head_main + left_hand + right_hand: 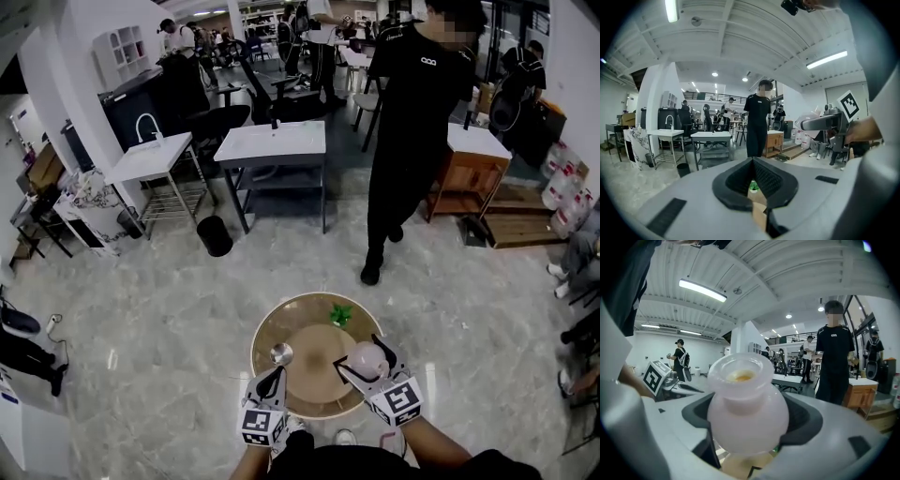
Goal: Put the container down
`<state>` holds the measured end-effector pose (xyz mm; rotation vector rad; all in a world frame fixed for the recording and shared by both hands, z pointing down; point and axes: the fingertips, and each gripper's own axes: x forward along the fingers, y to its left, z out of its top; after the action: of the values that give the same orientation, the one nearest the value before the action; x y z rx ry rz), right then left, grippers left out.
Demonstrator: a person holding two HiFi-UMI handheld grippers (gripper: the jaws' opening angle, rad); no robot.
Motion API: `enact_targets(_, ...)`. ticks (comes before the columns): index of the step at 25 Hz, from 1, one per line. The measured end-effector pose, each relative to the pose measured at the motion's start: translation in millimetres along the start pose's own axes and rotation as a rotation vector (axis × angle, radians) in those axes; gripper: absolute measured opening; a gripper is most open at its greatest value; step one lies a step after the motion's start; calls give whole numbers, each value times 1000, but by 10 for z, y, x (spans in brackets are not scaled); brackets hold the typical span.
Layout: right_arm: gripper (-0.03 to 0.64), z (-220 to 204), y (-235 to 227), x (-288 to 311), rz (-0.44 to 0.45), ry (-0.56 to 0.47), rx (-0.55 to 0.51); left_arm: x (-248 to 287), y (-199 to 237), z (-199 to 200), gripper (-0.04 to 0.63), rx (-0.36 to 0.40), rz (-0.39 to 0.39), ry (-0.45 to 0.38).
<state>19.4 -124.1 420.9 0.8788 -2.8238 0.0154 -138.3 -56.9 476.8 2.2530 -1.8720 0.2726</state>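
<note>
One frosted pinkish bulbous jar clamped in R gripper; L gripper closed, empty.

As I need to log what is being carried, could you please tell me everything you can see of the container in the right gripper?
The container is a small, milky pink-white jar, frosted like glass or plastic, with a bulbous body, a narrower neck and a flared rim. Its mouth is open, with something yellow-orange inside. It stands upright, clamped at its belly between the right gripper's dark fingers, over the round tan table. Whether its base touches the table cannot be told.
</note>
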Motion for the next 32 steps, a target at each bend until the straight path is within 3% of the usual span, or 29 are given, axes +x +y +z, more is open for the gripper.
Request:
enact_targets(9,407,31,59,823,-59,26,20,369,765,49,-3,4,-72,10)
enact_targets(18,407,-114,119,1218,-118,81,21,470,1240,-103,-3,-14,-106,43)
enact_targets(32,407,-1487,-235,1969,-55,243,35,1221,1502,-863,-3,-78,-26,120)
